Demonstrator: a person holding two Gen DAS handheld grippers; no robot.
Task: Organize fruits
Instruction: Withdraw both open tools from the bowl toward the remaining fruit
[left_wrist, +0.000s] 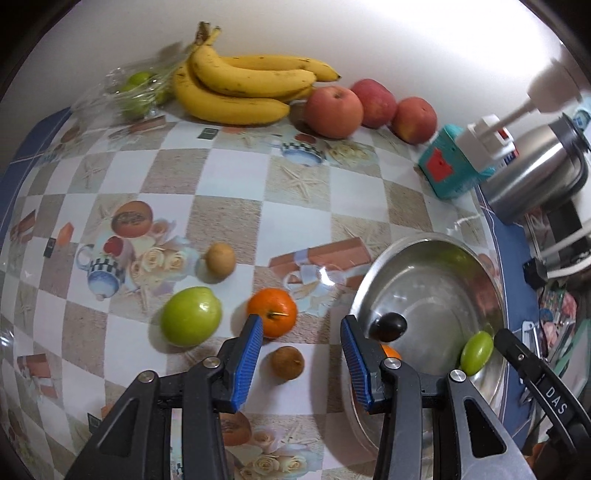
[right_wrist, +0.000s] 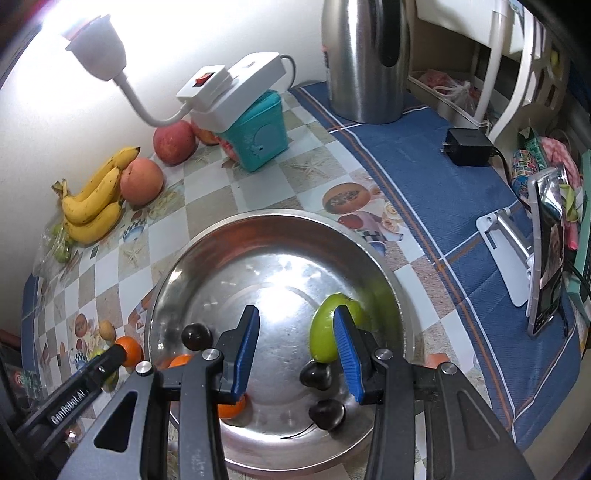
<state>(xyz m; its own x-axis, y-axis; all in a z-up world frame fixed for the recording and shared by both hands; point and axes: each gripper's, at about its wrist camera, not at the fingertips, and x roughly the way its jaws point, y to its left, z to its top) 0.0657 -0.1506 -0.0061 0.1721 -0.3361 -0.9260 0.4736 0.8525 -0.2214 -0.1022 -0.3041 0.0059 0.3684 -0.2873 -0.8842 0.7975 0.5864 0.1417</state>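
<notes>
My left gripper (left_wrist: 302, 321) hangs open over the checkered tablecloth, nothing pressed between its blue pads. A small brown fruit (left_wrist: 287, 362) lies on the cloth below the gap. An orange (left_wrist: 272, 312) touches the left pad's tip, with a green fruit (left_wrist: 191, 315) and another brown fruit (left_wrist: 220, 258) to its left. The steel bowl (right_wrist: 369, 254) holds three dark plums (right_wrist: 197, 336), two oranges (right_wrist: 231, 408) and a green fruit (right_wrist: 325, 332). My right gripper (right_wrist: 295, 312) is open above the bowl, and the green fruit lies behind its right pad.
Bananas (left_wrist: 240, 85), three apples (left_wrist: 334, 110) and a bag of green fruits (left_wrist: 136, 88) line the wall. A teal box (right_wrist: 258, 136) carrying a power strip, a steel kettle (right_wrist: 365, 59), a charger (right_wrist: 467, 146) and a phone on a stand (right_wrist: 550, 251) are beyond and to the right of the bowl.
</notes>
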